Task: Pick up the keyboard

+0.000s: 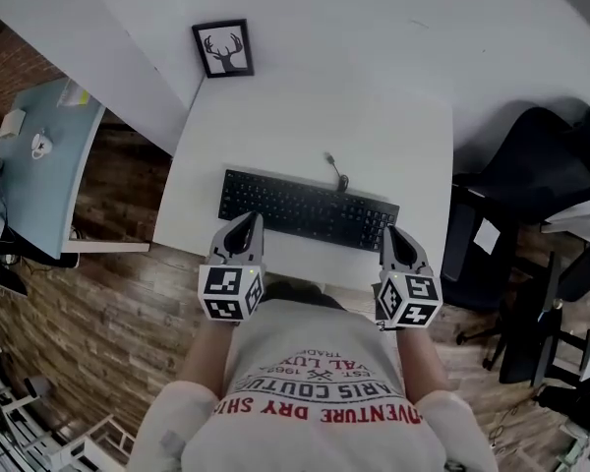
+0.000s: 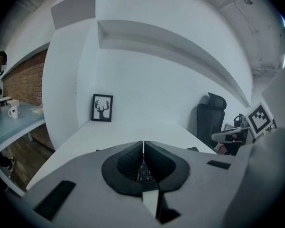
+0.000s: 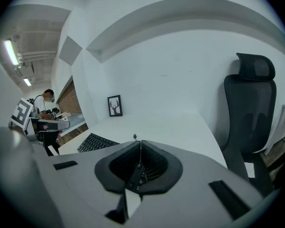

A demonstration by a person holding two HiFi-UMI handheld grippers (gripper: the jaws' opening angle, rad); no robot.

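left gripper (image 1: 244,223) grey, black-tipped | right gripper (image 1: 397,237) alike | checker-marked cubes (image 1: 231,293) | white t-shirt (image 1: 315,362), red print

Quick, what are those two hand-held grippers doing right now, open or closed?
Left hand-held gripper: closed, gripping nothing, above the keyboard at its left end.
Right hand-held gripper: closed, gripping nothing, above its right end.

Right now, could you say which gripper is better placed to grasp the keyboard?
Left, narrowly: the left gripper overlaps the keyboard along its near edge; the right gripper sits at its corner. Both are shut.
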